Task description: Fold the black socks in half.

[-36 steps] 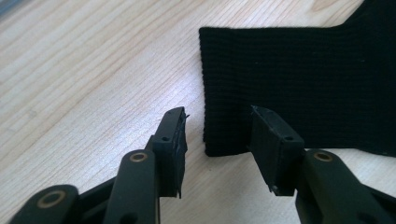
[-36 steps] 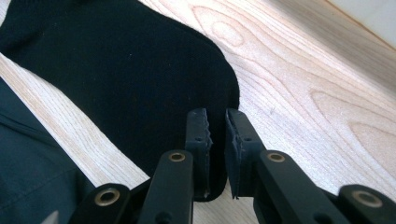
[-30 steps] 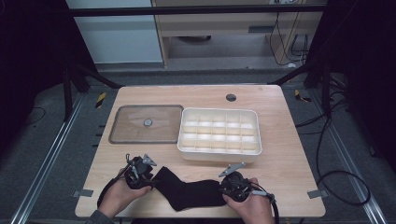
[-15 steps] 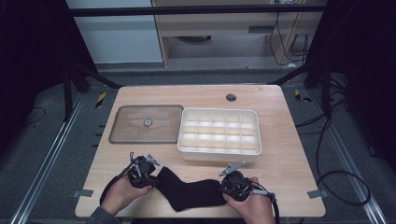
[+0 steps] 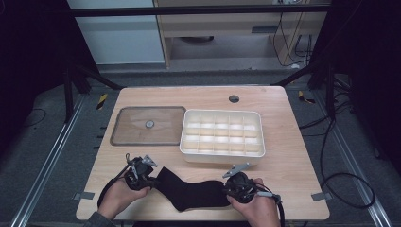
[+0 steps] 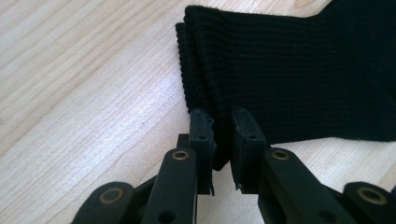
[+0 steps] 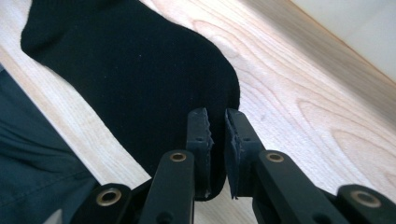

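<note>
- Lying flat on the near edge of the pale wooden table is a black ribbed knitted sock, between the person's two hands.
- The sock's long axis runs roughly along the near table edge, left to right in the high view; its left part angles up towards the far left, and the rest lies level towards the right.
- The ribbed cuff end points to the person's left; the rounded toe end points to the person's right.
- The left gripper, held in the left hand, has just been closing its jaws; they now stand almost together, pinching a corner of the cuff between the pads.
- The right gripper, held in the right hand, has its jaws nearly together too, clamped on the edge of the toe.
- Beyond the sock, near the table's middle, stands a cream plastic organiser tray divided into many small compartments; it is close to the right gripper but apart from it.
- To the tray's left lies a flat, clear brownish lid with a small round knob at its centre.
- A dark garment shows at the table's near edge in the right gripper view.
</note>
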{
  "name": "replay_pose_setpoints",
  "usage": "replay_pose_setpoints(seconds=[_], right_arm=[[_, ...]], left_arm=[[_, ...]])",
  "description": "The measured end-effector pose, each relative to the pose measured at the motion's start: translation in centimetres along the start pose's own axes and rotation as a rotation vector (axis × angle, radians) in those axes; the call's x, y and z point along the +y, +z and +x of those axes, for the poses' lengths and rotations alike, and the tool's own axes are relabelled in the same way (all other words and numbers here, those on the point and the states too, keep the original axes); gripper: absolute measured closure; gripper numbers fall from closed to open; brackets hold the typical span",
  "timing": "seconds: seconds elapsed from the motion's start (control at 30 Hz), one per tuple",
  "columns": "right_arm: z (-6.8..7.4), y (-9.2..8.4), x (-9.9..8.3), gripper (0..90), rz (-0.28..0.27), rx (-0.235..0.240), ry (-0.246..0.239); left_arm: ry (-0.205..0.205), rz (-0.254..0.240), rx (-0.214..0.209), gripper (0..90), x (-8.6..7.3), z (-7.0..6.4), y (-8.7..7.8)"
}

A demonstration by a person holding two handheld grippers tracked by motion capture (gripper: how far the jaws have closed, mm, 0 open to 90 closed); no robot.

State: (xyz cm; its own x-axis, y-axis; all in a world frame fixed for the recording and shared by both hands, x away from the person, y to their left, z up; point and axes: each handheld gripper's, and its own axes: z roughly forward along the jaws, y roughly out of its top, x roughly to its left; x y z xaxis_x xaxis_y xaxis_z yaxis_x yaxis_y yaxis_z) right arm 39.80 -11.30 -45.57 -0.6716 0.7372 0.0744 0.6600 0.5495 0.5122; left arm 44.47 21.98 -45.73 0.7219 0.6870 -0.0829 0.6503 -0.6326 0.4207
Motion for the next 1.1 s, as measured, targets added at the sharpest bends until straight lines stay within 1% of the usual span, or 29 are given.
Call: replay_pose_setpoints(seconds=[0.03,0.13,0.33,0.57,0.63,0.73,0.77,0.83,0.9,0.93,1.07,1.1], right_arm=[[-0.1,0.0,0.0,81.5,0.0,-0.002,0.01],[-0.2,0.1,0.2,81.6,0.002,-0.007,0.013],[0.2,0.7,0.4,81.6,0.01,-0.01,0.003],[0.6,0.9,0.4,81.6,0.002,-0.003,-0.003],[0.7,0.9,0.5,81.6,0.004,0.001,-0.004],[0.7,1.0,0.6,81.5,0.004,0.003,-0.009],[0.8,1.1,0.7,81.6,0.004,0.003,-0.005],[0.8,1.2,0.8,81.5,0.001,0.004,-0.012],[0.9,1.3,0.8,81.6,0.003,0.004,-0.004],[0.9,1.4,0.8,81.6,0.004,0.004,-0.005],[0.9,1.6,0.8,81.6,0.006,0.007,-0.001],[1.0,1.8,0.8,81.6,0.011,0.006,-0.01]], left_arm=[[0.0,-0.002,0.0,80.0,0.0,0.0,-0.1],[0.01,-0.003,0.009,80.0,-0.1,0.0,-0.5],[0.016,-0.008,0.016,80.0,-0.5,0.1,-0.8],[0.011,-0.019,0.022,80.0,-0.7,0.4,-1.6],[0.003,-0.028,0.023,79.9,-0.8,0.4,-1.8],[0.0,-0.029,0.021,80.0,-0.9,0.5,-2.0],[-0.002,-0.027,0.021,80.0,-1.0,0.6,-2.1],[0.0,-0.019,0.027,80.0,-1.0,0.8,-2.2],[0.004,-0.016,0.029,80.0,-1.1,1.0,-2.2],[-0.004,-0.018,0.027,80.0,-1.1,1.0,-2.3],[-0.008,-0.024,0.021,79.9,-1.3,1.1,-2.3],[-0.007,-0.028,0.024,79.9,-1.3,1.2,-2.5]])
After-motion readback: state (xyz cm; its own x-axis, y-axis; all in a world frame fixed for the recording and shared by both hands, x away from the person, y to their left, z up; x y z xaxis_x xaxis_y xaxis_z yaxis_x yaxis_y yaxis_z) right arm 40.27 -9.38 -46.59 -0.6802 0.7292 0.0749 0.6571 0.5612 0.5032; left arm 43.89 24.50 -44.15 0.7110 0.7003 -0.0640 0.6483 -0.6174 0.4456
